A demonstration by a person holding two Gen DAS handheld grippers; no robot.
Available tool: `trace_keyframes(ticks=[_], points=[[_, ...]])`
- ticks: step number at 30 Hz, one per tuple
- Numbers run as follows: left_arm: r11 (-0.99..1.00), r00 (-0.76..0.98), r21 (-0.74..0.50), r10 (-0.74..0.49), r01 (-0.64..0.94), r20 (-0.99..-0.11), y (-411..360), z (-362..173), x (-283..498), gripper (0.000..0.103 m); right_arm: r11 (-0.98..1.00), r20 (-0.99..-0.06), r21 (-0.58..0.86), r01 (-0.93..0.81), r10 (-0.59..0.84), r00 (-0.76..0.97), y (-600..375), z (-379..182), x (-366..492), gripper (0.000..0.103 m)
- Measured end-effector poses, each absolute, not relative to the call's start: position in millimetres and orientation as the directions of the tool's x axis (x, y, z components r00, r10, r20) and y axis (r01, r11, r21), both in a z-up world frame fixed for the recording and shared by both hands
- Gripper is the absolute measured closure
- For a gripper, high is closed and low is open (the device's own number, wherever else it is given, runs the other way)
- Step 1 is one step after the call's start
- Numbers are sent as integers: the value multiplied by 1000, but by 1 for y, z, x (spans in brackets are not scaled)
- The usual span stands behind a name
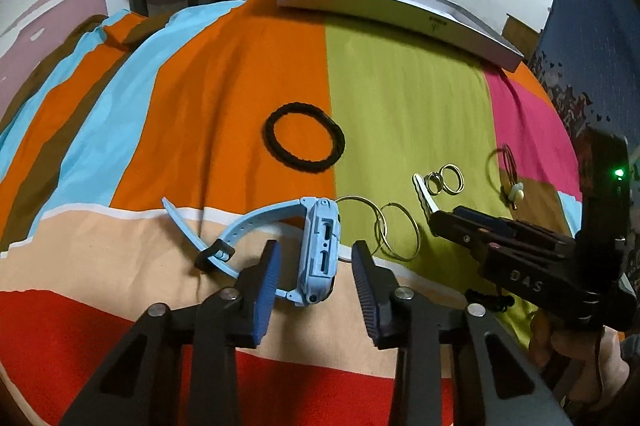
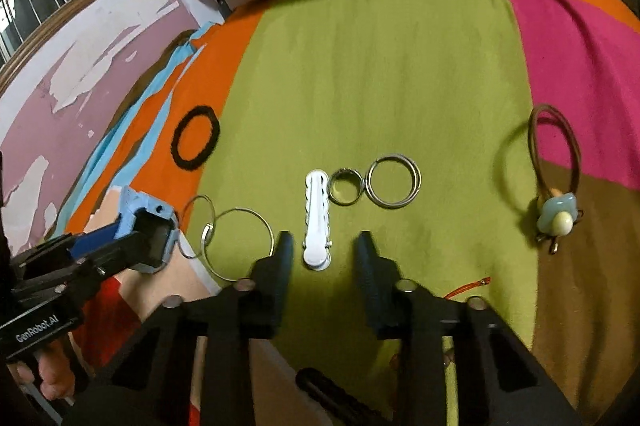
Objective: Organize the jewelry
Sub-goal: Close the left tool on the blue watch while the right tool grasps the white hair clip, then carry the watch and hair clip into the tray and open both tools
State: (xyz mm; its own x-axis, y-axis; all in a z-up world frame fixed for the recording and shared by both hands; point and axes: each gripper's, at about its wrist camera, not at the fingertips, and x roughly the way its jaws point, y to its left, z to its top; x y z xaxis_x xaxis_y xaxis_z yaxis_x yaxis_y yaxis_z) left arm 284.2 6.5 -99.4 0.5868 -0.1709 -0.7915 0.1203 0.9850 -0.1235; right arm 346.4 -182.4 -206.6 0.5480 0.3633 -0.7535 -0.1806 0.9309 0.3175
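A light blue watch (image 1: pixel 320 242) lies on its side on the striped bedspread (image 1: pixel 240 74). My left gripper (image 1: pixel 316 250) is open, one pad on each side of the watch body with gaps showing. My right gripper (image 2: pixel 323 240) is also open, its fingers straddling the near end of a white hair clip (image 2: pixel 316 218) on the green stripe. Right of the clip lie a small ring (image 2: pixel 346 188) and a larger ring (image 2: pixel 394 180). Two thin wire hoops (image 2: pixel 238 242) overlap between the watch and the clip.
A black hair tie (image 1: pixel 306 137) lies on the orange stripe. A brown hair tie with a pale green charm (image 2: pixel 556 218) sits far right. A long grey box (image 1: pixel 400 10) stands at the far edge of the bed. A hand (image 1: pixel 576 354) holds the right gripper.
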Motion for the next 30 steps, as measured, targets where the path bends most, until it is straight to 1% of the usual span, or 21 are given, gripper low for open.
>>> trace_keyframes(ticks=[1,3,4,5,9,12,17,22,25,28,30], points=[[985,584,-121,-171,124,-794,6,-100,284,75,931,-755,319,-179,363,545,-181,-209,346,82],[985,579,-120,-169,123,-798,7,-101,285,81,931,-756,316,-181,363,545,-180,-209,345,84],[985,577,-123,-170,121,-798,7,-102,285,83,931,-756,314,-187,364,543,-179,-210,344,88],[984,575,-127,-175,123,-800,7,-102,286,85,932,-758,310,-189,362,542,-177,-210,343,89],[983,582,-129,-179,128,-793,8,-99,284,86,924,-744,326,-199,381,549,-178,-205,337,90],[977,592,-171,-214,130,-777,12,-93,281,86,904,-714,368,-216,424,557,-178,-193,331,90],[964,641,-222,-263,145,-721,15,-78,272,86,901,-640,360,-241,426,639,-186,-162,314,90],[957,681,-245,-282,153,-676,15,-61,271,86,907,-595,342,-245,411,691,-204,-129,309,90],[956,710,-234,-289,178,-641,9,-41,287,86,915,-568,324,-239,391,725,-223,-102,315,90],[943,733,-270,-323,195,-599,1,-17,317,86,931,-563,279,-235,357,745,-236,-73,338,90],[940,754,-273,-331,206,-568,-5,-2,341,86,939,-558,252,-233,338,758,-244,-57,355,90]])
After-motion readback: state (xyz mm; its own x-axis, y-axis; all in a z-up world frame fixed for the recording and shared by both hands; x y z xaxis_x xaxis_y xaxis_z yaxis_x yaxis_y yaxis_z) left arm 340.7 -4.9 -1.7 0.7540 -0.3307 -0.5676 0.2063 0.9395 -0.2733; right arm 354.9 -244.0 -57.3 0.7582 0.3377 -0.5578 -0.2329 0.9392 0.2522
